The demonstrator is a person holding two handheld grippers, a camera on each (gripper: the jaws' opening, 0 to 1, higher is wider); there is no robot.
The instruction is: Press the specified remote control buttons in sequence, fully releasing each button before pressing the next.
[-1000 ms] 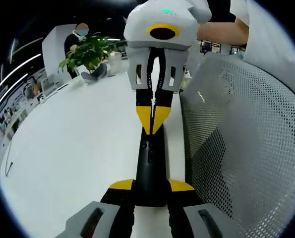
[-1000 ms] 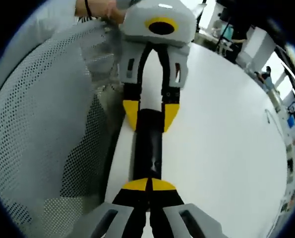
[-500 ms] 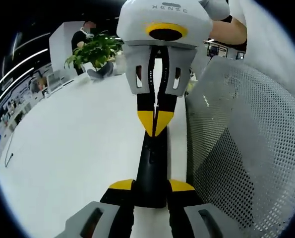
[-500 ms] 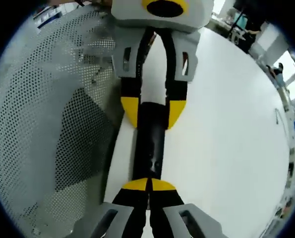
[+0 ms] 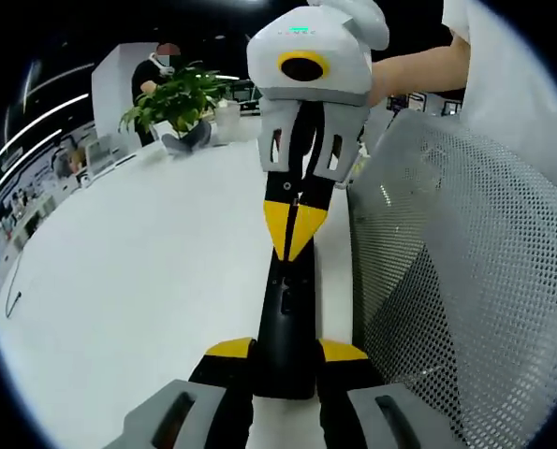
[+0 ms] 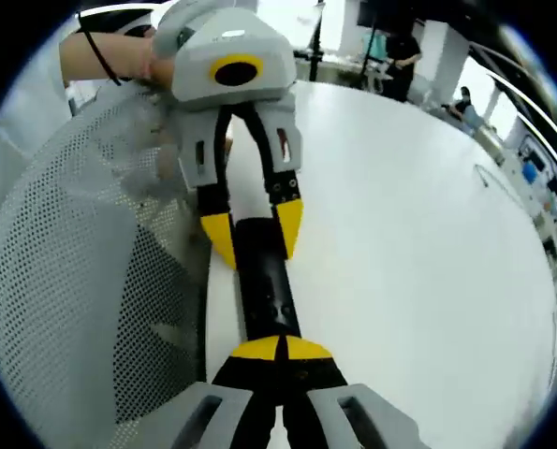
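In my left gripper view, nearest to me, my left gripper (image 5: 285,360) clamps the near end of a black remote (image 5: 285,313), one yellow pad on each side of it. The remote's long axis runs straight away from that gripper, out over the white table (image 5: 138,281). At its far end my right gripper (image 5: 294,229) comes in nose-first, its yellow tips pinched together into a single point that sits on the remote's upper face, tip touching or just above; I cannot tell which. In the right gripper view the same line reads in reverse: my right gripper (image 6: 280,349), narrowed to a closed point holding nothing, rests at the near end of the remote (image 6: 265,290), and the left gripper (image 6: 252,229) grips the far end with its pads on either side. So the two tools face each other along the remote, and I judge the right one is the presser, with any next button lying along that axis. A grey mesh chair back (image 5: 465,281) stands just beside the remote. Farther off, a potted plant (image 5: 170,98) sits at the table's far edge.
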